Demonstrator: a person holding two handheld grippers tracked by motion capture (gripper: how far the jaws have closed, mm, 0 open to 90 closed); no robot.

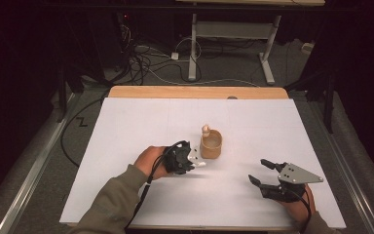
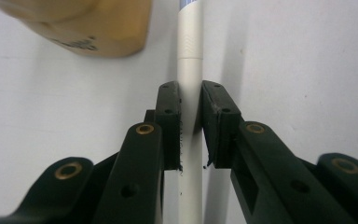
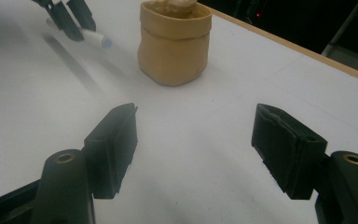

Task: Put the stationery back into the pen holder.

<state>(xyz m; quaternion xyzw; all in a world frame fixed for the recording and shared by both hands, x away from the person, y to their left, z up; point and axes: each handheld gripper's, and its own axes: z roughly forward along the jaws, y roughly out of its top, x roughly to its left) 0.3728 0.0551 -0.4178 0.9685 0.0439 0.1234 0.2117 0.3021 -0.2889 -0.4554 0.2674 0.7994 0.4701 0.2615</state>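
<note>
A white pen (image 2: 189, 65) lies pinched between the pads of my left gripper (image 2: 190, 93), which is shut on its barrel just above the white table (image 1: 141, 122). In the high view the left gripper (image 1: 191, 160) sits just left of a tan soft-sided pot (image 1: 211, 145), with the pen's tip (image 1: 201, 164) poking out toward the right. A pale rounded item (image 1: 205, 129) sticks up from the pot's far rim. My right gripper (image 1: 257, 170) hovers open at the front right, nothing between its jaws, with the pot (image 3: 175, 44) straight ahead of it.
The white sheet covers most of a wooden tabletop whose far edge (image 1: 197, 91) shows bare. Beyond it are floor cables (image 1: 146, 58) and a desk frame (image 1: 233, 34). The person's sleeve (image 1: 112, 200) comes in at bottom left.
</note>
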